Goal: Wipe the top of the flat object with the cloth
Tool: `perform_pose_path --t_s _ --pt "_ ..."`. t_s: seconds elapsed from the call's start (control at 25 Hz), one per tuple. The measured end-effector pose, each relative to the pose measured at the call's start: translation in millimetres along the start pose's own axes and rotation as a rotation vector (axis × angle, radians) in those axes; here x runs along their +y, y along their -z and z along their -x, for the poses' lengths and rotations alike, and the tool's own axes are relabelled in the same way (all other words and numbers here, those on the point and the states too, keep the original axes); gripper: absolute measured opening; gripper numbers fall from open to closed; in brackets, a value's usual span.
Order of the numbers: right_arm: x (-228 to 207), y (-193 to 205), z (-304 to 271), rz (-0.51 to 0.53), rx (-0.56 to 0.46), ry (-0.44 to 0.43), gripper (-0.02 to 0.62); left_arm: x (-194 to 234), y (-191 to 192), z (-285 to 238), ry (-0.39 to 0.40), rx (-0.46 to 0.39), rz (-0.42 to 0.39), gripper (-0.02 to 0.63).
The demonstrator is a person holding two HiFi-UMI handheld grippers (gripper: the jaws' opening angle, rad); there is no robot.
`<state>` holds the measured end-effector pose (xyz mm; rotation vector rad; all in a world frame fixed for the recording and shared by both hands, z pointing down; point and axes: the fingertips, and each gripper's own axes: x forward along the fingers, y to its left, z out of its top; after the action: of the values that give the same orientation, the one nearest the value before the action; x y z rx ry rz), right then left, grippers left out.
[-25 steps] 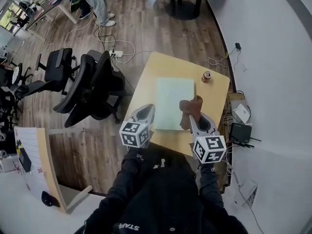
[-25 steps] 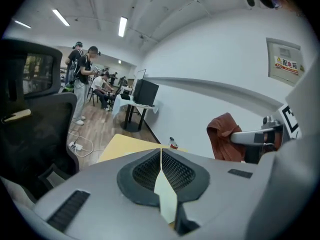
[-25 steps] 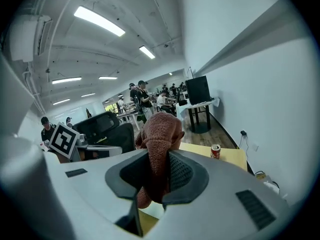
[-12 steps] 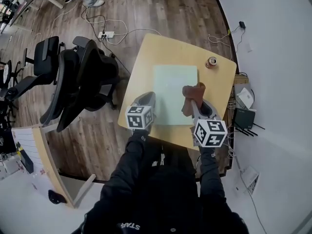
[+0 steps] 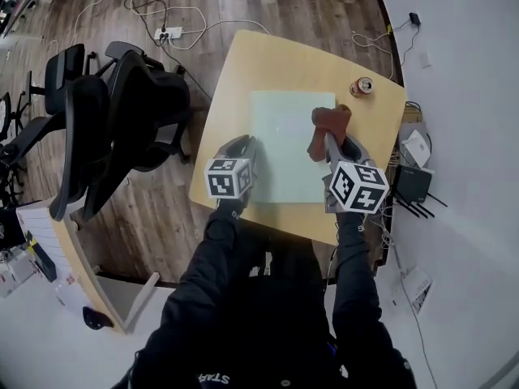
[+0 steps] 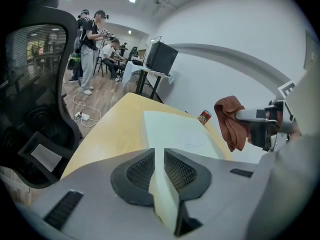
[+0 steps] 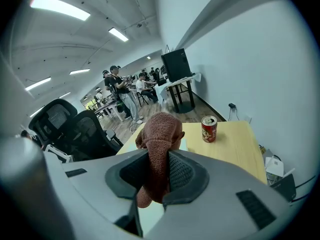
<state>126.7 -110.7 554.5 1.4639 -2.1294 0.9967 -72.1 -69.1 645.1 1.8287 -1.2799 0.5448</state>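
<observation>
A pale green flat board lies on the wooden table; in the left gripper view the board stretches ahead of the jaws. My right gripper hovers at the board's right edge, shut on a brown cloth. The bunched cloth sticks up out of the right gripper and hangs below it. My left gripper sits at the board's left edge. In its own view the left gripper has its jaws drawn together, nothing held between them.
A red drink can stands near the table's far right corner, beyond the board. Black office chairs crowd the floor left of the table. Cables and a power strip lie on the wooden floor. A white wall runs along the right.
Both grippers have moved a little farther along the board's side edges. The head camera has shifted, so the table sits higher in view. The cloth stays gripped.
</observation>
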Motion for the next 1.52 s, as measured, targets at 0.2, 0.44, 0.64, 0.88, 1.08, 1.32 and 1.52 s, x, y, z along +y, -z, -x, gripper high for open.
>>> perform_pose_path --t_s 0.2,0.44,0.64,0.88,1.08,1.32,1.52 --pt "-12.0 -8.2 -28.1 -0.031 -0.002 0.006 0.098 4.6 3.2 -12.1 0.021 0.022 0.026 0.098" --pt "-22.5 -13.2 -59.6 -0.042 0.003 0.013 0.100 7.8 10.7 -18.6 0.064 0.050 0.062 0.121" --pt "-33.2 -12.7 -87.6 -0.018 0.027 0.038 0.100 6.6 11.3 -22.0 0.090 0.069 0.099 0.120" --pt "-40.4 10.0 -106.2 0.040 0.105 0.088 0.100 8.8 11.6 -23.4 0.097 0.089 0.105 0.120" --pt "-38.4 25.1 -97.3 0.056 0.131 0.089 0.098 9.7 13.0 -21.9 0.082 0.094 0.102 0.118" --pt "-37.4 44.5 -77.4 0.051 0.144 0.090 0.100 9.1 12.4 -21.4 0.085 0.096 0.105 0.118" --pt "-34.0 62.0 -58.8 0.043 0.154 0.077 0.100 8.3 12.1 -21.4 0.073 0.088 0.105 0.118"
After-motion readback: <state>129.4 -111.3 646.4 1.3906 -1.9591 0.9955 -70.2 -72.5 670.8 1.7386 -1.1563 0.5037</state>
